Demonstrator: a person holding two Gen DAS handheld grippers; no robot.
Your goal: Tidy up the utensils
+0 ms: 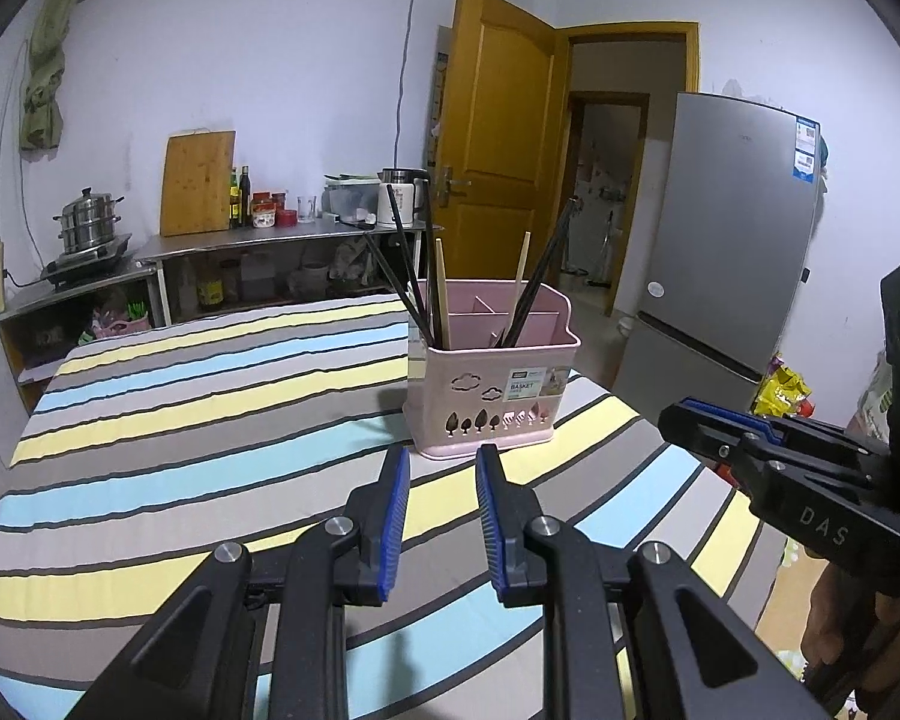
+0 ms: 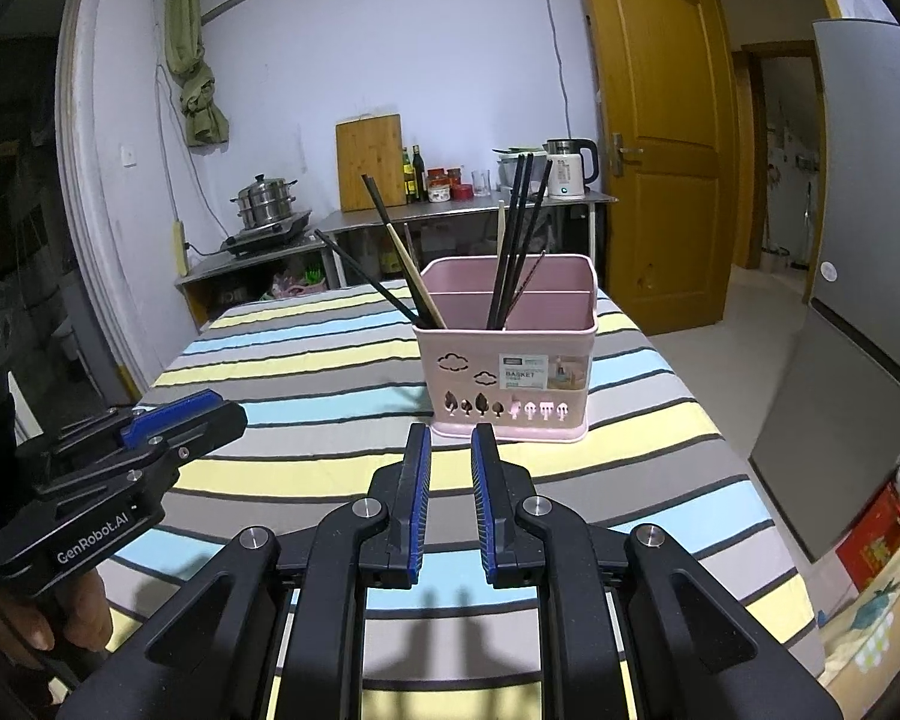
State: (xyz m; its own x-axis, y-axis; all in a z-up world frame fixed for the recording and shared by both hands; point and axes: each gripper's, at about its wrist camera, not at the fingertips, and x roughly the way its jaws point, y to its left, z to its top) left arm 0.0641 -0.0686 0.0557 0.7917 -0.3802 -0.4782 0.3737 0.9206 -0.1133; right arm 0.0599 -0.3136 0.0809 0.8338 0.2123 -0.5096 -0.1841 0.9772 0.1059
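A pink utensil basket [image 1: 486, 396] [image 2: 510, 372] stands on the striped tablecloth [image 1: 210, 396] [image 2: 306, 360]. Black chopsticks [image 1: 411, 264] [image 2: 516, 240] and pale wooden chopsticks [image 1: 441, 288] [image 2: 414, 276] lean out of its compartments. My left gripper [image 1: 443, 456] hovers just in front of the basket's base, open, with nothing between its blue pads. My right gripper [image 2: 450, 432] is likewise open and empty, close in front of the basket. Each gripper shows side-on in the other's view, the right gripper [image 1: 678, 414] to the right and the left gripper [image 2: 222, 408] to the left.
Behind the table runs a steel counter [image 1: 258, 243] with a steamer pot [image 1: 87, 222], a cutting board [image 1: 198, 183], bottles and a kettle [image 2: 570, 171]. A grey fridge [image 1: 732, 240] and an open wooden door [image 1: 498, 138] stand to the right. Bags and boxes [image 2: 876, 540] lie on the floor.
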